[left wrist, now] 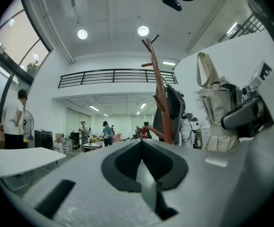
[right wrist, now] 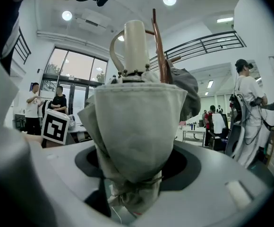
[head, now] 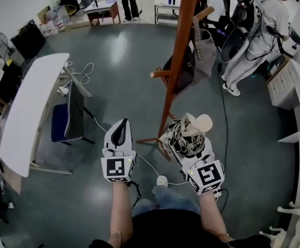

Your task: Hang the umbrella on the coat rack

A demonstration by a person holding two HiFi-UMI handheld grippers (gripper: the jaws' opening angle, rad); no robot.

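My right gripper (head: 190, 138) is shut on a folded beige umbrella (head: 187, 132), which stands upright between its jaws with the cream handle (head: 202, 122) on top. In the right gripper view the umbrella (right wrist: 136, 126) fills the middle and its handle (right wrist: 136, 45) has a loop strap. The orange-brown wooden coat rack (head: 177, 66) stands just ahead of both grippers, its pole (right wrist: 159, 46) showing behind the umbrella. My left gripper (head: 120, 127) is beside the right one, to the left of the rack's foot, shut with nothing in it; its view shows the rack (left wrist: 161, 103) ahead.
A grey tote bag (head: 205, 53) and dark clothing hang on the rack. A white table (head: 31, 107) and a blue chair (head: 66, 121) stand at the left. A person (head: 258, 35) stands at the back right near a white cabinet (head: 295, 92). Cables (head: 155, 172) cross the floor.
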